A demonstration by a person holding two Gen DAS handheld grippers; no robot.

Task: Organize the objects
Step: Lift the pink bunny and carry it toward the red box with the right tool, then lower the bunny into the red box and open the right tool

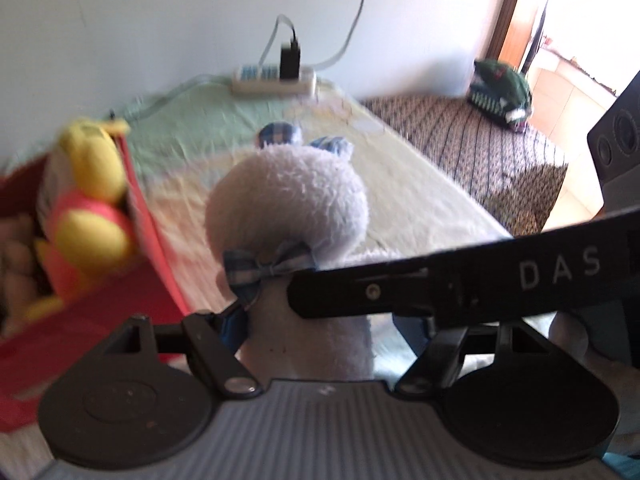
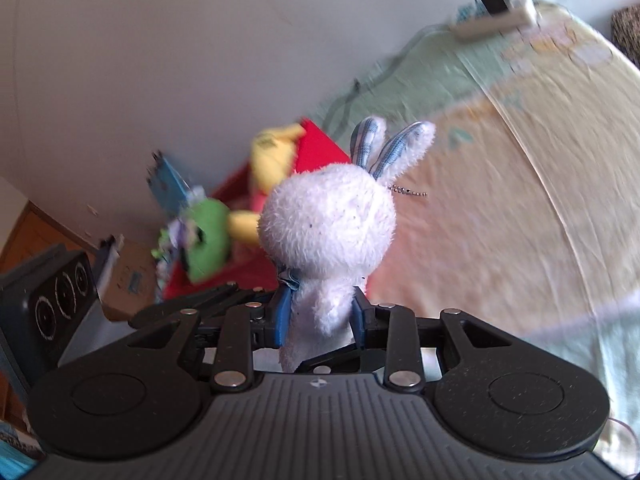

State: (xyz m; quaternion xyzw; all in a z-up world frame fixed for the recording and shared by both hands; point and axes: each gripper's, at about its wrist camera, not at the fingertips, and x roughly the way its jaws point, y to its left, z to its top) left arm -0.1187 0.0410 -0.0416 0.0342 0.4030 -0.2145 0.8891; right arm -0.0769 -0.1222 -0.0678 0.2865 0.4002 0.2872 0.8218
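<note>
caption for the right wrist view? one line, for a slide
Right gripper clamps a white plush bunny by its body, above the bed sheet, with a red toy box behind.

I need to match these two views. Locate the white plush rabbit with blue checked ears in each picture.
Left wrist view: white plush rabbit at centre, seen from behind, just above the jaws.
Right wrist view: rabbit at centre, gripped at the body.
Shared landmark: white power strip on the bed by the wall.
</note>
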